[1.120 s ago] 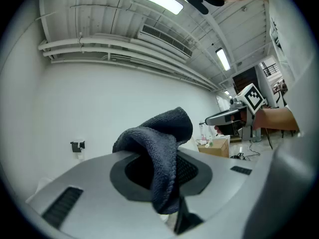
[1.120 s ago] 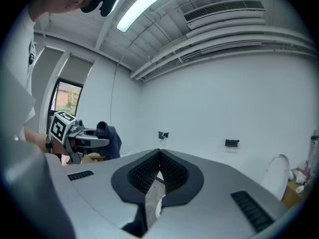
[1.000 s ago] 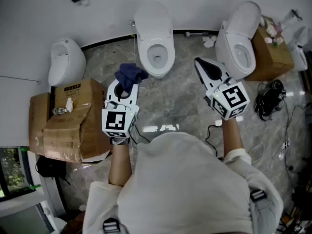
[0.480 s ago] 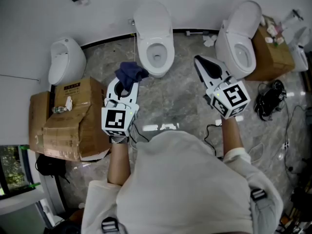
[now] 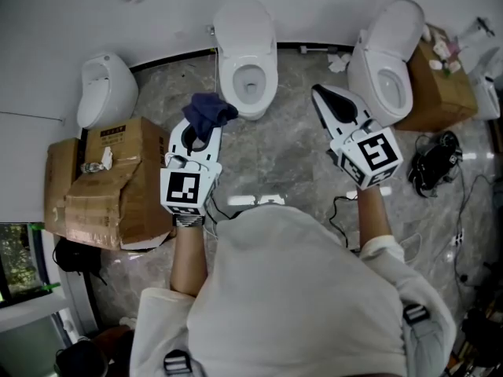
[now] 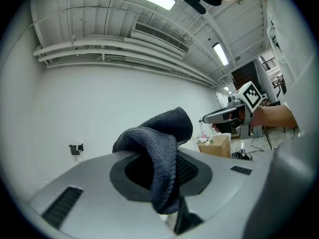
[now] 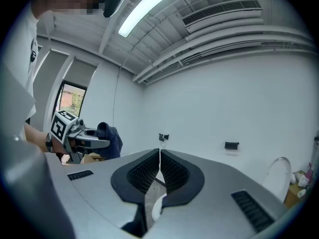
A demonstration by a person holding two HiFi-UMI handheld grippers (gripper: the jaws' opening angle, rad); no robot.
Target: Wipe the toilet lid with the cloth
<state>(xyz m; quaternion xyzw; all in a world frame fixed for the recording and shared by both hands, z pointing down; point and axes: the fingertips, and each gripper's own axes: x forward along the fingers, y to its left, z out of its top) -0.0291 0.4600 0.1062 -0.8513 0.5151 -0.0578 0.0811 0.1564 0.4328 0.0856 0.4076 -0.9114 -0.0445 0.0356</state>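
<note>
Left gripper (image 5: 203, 132) pinches cloth (image 5: 209, 110). Middle toilet (image 5: 248, 93) lies just ahead, slightly to its right, long axis running toward the wall; lid (image 5: 245, 20) looks raised at the back. Right gripper (image 5: 321, 95) is pressed together, empty, farther off.

The cloth (image 6: 158, 133) hides where the left gripper (image 6: 160, 183) pads meet

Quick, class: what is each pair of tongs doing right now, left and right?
Left tongs: closed on the dark blue terry cloth.
Right tongs: closed, holding nothing.
</note>
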